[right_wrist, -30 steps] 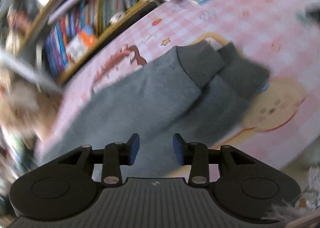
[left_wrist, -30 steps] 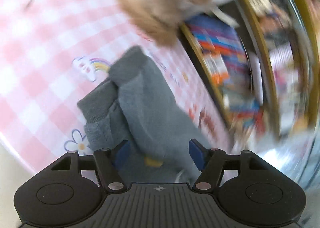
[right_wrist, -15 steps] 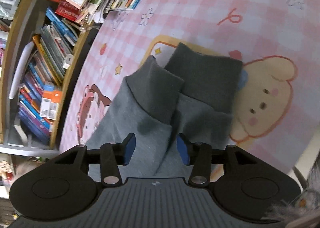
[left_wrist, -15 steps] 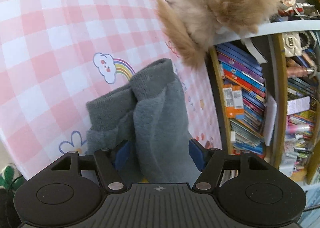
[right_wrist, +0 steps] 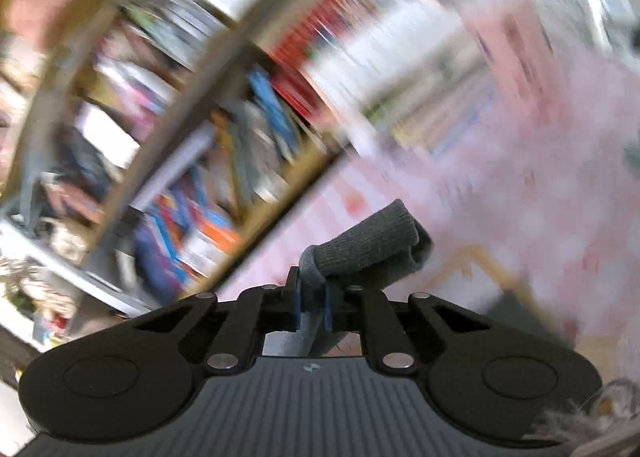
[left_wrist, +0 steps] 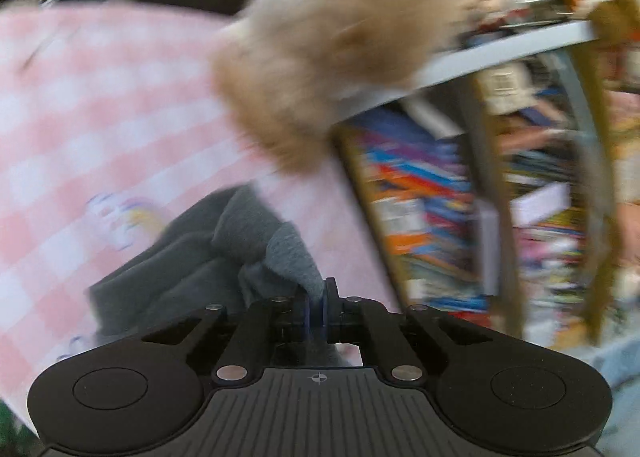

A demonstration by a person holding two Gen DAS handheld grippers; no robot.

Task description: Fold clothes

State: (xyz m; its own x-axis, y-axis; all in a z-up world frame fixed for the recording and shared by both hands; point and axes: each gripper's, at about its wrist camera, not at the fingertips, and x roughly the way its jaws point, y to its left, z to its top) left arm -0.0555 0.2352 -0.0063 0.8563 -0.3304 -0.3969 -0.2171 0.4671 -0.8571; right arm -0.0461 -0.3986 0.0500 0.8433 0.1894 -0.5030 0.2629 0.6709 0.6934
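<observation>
Tablecloth (left_wrist: pixel 80 105), pink check, badly smeared in both views. Bookshelf (right_wrist: pixel 192 161) beside it just colour streaks, titles unreadable. Fluffy tan animal (left_wrist: pixel 340 41) on table edge, too blurry to tell more. Grey garment (left_wrist: pixel 192 257) bunched on cloth, lower part hidden behind grippers. Left gripper (left_wrist: pixel 316 307) pinching fold of it; right gripper (right_wrist: pixel 311 303) clamped on ribbed cuff (right_wrist: pixel 372 245), lifted clear.

Bookshelf (right_wrist: pixel 168 129) motion-blurred; fluffy animal (left_wrist: pixel 340 41) smeared.
</observation>
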